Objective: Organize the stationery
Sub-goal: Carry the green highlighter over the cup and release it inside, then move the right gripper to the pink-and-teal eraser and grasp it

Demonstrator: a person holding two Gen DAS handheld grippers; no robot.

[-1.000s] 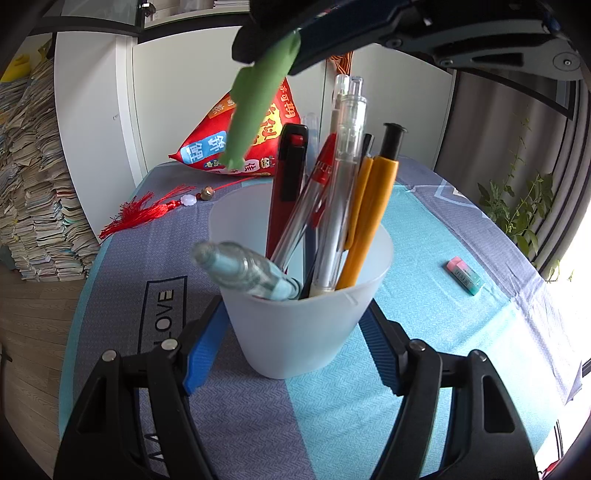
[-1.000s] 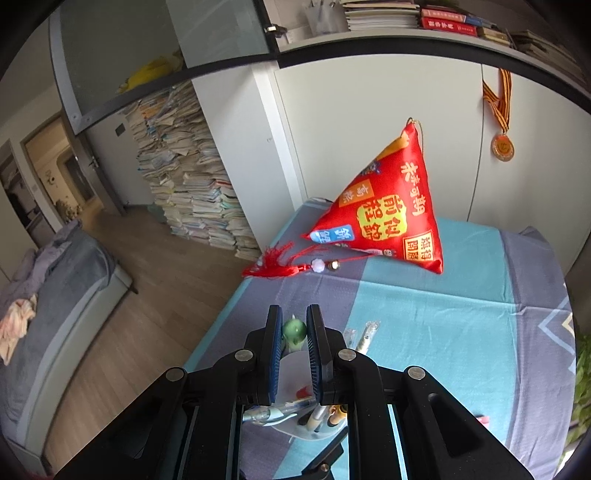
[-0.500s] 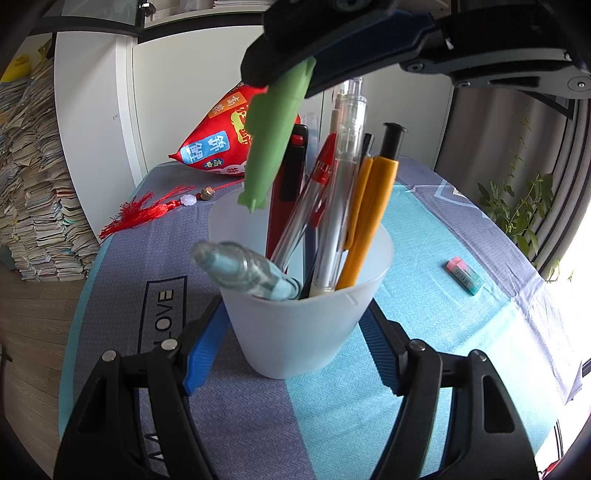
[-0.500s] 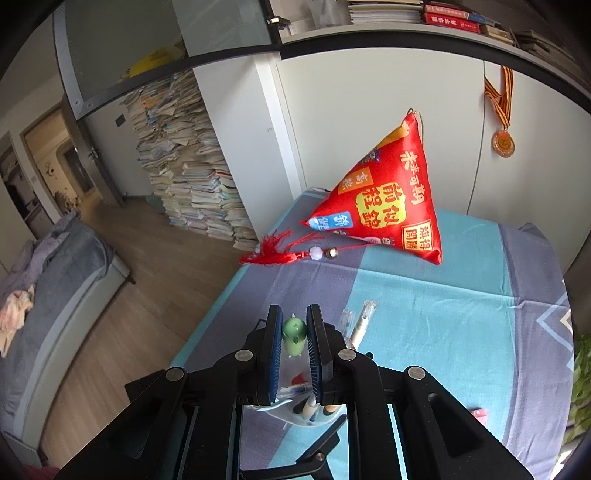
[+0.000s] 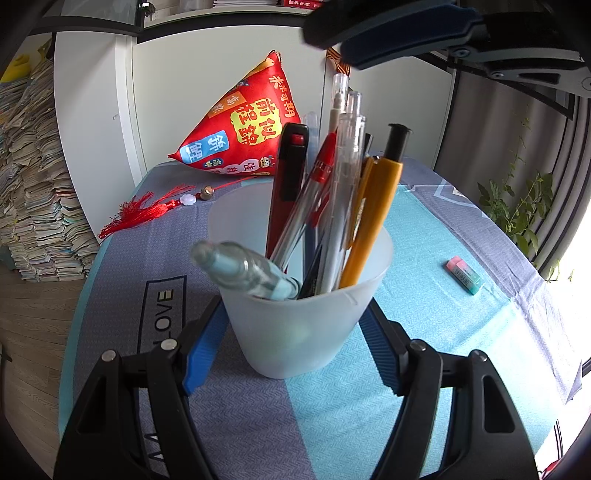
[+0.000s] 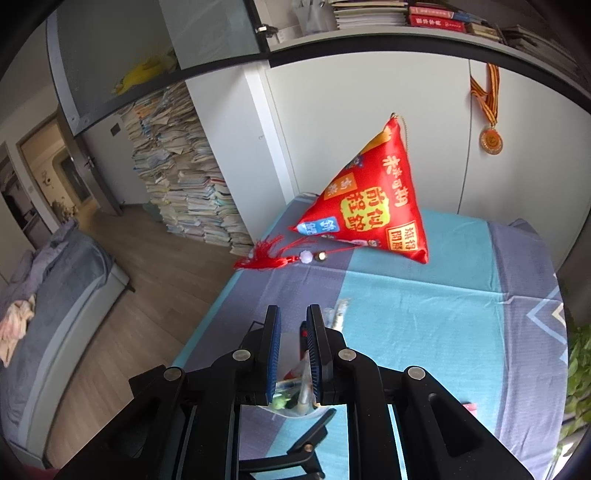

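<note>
Left tongs [image 5: 291, 328] set wide around frosted cup [image 5: 303, 317] on the table [image 5: 424, 229]; blue pads [image 5: 203, 343] at the cup's left and right sides near its base, touching or just off it, cannot tell which. Cup upright, near centre of the table.

In cup: orange pen [image 5: 373, 218] with black cap leaning right; two clear pens [image 5: 343, 192] standing tallest; red-capped clear pen [image 5: 306, 206] slanting; black-and-red knife [image 5: 288, 181] at far left side; pale blue tube [image 5: 240, 266] lying over the near left rim, tip pointing left. Faint greenish shape low behind the cup wall, blurred.

Right tongs [image 6: 291, 354] above the cup, pointing down past it; pads [image 6: 316, 354] parted by a narrow gap, nothing between them. Same tongs seen from below at top of the left view [image 5: 406, 33]. Through the gap and under the pads: cup mouth with pen tops and a small green bit [image 6: 281, 400] inside.

Eraser [image 5: 464, 275], pink and teal, on the table to the right, well apart from cup. Red pouch [image 6: 369, 206] at the far end, red tassel [image 6: 266, 256] trailing left from it. Medal [image 6: 490, 138] on the wall to the right. Book stacks [image 6: 188, 192] on the floor at left.
</note>
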